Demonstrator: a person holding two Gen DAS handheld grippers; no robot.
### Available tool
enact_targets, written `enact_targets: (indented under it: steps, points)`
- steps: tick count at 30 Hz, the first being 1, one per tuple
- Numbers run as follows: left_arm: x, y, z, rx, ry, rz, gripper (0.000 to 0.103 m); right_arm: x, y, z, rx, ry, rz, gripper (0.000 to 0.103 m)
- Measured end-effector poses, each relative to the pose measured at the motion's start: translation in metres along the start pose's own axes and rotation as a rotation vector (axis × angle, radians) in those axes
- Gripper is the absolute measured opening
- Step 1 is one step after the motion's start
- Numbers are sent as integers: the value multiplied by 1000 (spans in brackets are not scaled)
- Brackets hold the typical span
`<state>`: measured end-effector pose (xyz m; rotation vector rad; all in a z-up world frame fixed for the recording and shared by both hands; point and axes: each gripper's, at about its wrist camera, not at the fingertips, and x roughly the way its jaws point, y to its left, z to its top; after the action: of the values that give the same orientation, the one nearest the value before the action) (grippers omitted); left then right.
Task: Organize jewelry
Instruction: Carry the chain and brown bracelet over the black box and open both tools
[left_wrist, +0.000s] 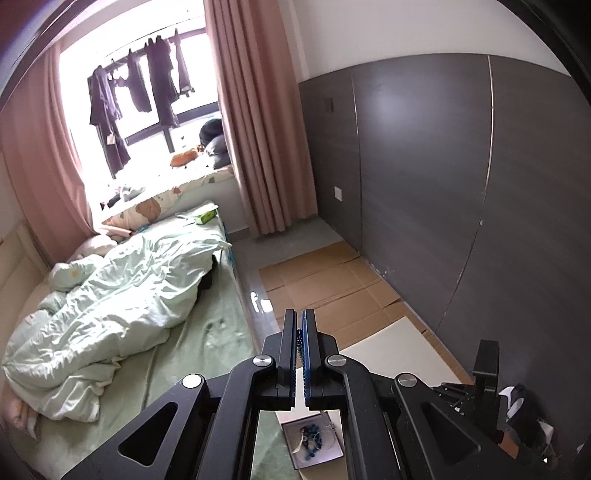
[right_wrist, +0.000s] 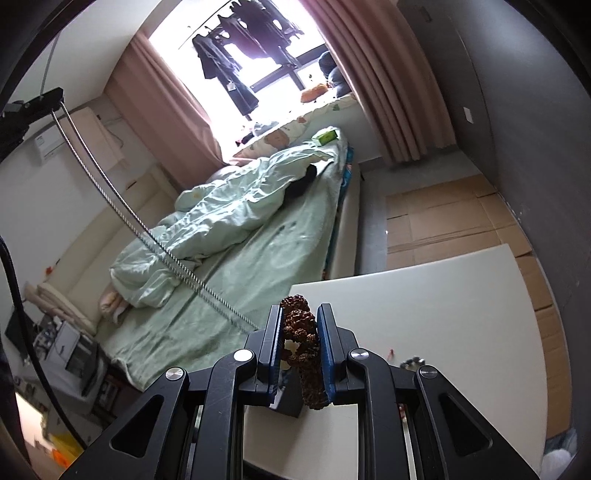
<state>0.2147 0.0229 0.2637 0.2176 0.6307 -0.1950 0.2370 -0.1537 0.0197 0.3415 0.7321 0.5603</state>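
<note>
right fingers (right_wrist: 325, 343) around brown bead bracelet (right_wrist: 304, 339)

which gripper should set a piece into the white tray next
Right, probably. The right gripper is clamped on the brown bead bracelet, while the left gripper is shut with nothing visible between its pads, above the tray.

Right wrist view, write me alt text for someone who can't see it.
The right tool is shut on a strand of knobbly brown beads, held above a white table. Behind it lie a bed with a rumpled pale green duvet, pink curtains and a bright window hung with dark clothes.
</note>
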Motion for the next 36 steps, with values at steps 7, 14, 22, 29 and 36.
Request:
enact_targets:
  steps: [7,14,22,29,36]
  points:
    - [20,12,-27,-32,40,-38,2,5,11,0,-9,1,3,20]
    - [55,19,-72,-92,102,-105,2,8,22,2,-20,-2,10,20]
    - [108,25,-135,-185,195,-185,2,23,32,5,-36,11,29,20]
    - [154,21,-190,-257,285,-229,2,40,31,0,-36,30,53,20]
    - [193,17,-227,-320,381,-294,3,53,22,-11,-8,49,67,20]
